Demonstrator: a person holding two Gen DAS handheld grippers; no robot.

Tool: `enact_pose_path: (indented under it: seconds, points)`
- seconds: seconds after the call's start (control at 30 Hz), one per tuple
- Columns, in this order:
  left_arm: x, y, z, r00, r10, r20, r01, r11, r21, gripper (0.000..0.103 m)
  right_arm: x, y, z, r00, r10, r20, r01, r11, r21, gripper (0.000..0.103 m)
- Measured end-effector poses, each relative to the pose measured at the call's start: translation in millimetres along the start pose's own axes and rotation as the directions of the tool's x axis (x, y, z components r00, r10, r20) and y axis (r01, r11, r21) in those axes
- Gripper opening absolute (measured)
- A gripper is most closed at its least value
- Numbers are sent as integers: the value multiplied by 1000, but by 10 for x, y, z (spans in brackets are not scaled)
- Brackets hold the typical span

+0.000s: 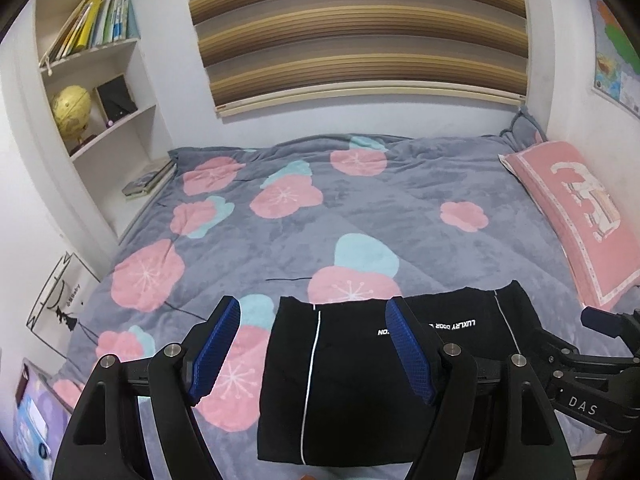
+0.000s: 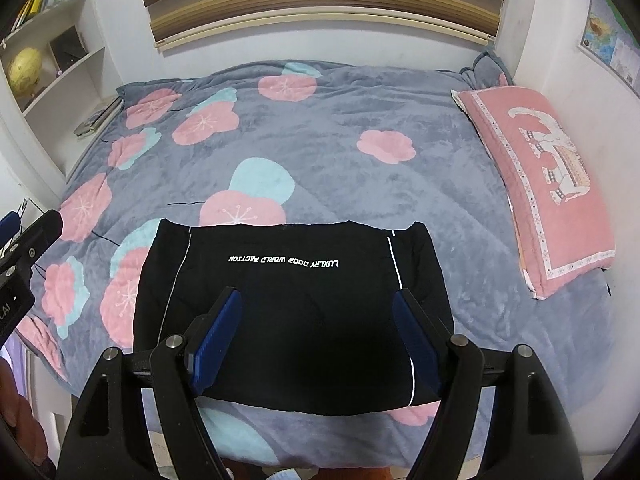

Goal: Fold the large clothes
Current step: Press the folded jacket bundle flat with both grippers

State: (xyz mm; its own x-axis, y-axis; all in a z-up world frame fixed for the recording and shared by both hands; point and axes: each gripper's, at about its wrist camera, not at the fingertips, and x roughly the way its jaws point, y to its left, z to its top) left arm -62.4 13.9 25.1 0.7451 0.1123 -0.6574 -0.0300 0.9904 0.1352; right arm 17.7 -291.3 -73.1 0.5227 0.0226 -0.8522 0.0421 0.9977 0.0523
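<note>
Left gripper (image 1: 314, 344): black arms, blue ribbed pads, jaws spread wide with nothing between them, held above the near left part of the garment.
Right gripper (image 2: 318, 334): same build, jaws likewise spread and empty, above the garment's near half; its body in the left wrist view bears the letters "DAS".
Black garment (image 2: 296, 320): folded into a flat rectangle, lying on the near edge of the bedspread. Two thin white piping lines run front to back. White print, upside down from here, reads "LUXLRY DOOR WORLD FACTION".
Bedspread (image 2: 340, 152): grey plush with pink and pale blue blossoms, under and all around the garment.
Pillow (image 2: 548, 184): pink, white patterned border, elephant motif; right of the garment, by the wall.
Striped blind (image 1: 356, 28): brown and cream, on the wall beyond the garment.
Shelves (image 1: 100, 92): far left of the garment, holding books and a yellow globe (image 1: 72, 108); titles too small to read.
Map (image 1: 616, 52): on the wall above the pillow, text illegible.
</note>
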Motion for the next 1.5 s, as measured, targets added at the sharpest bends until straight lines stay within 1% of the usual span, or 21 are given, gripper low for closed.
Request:
enact_pose_path:
  seconds: [0.17,0.4,0.6,0.73,0.87,1.07,1.27,1.43,1.5]
  points:
    - [26,-6,-16,999,34,-1,-34,999,13,76,30,22,1,1000,7,-6,-7,1000,-2,79]
    - [69,0,-8,999,36,-12,-36,999,7,76,54,56,-4,1000,11,-13,-11,1000,-6,79]
    - [134,-22,-11,999,25,-32,-25,1000,14,76,106,19,0,1000,10,-24,-10,1000,2,79]
    - [183,-23,-7,999,-3,-45,4,1000,17,76,141,-21,0,1000,-2,-28,2,1000,0,79]
    - [206,-40,-2,999,10,-46,-9,999,33,76,169,-31,-12,999,11,-39,-11,1000,5,79]
    - [230,-80,-17,998,-11,-56,13,999,35,76,179,-32,-27,999,14,-43,-13,1000,8,79]
    - [303,-113,2,998,-2,-63,5,999,49,76,231,-80,-75,998,10,-59,-9,1000,11,79]
    - [325,-165,-25,998,-34,-60,37,999,41,76,271,-128,-97,997,-2,-71,3,1000,11,79]
    - [340,-193,-32,997,-31,-65,34,998,50,76,289,-146,-101,997,-2,-77,3,1000,13,79]
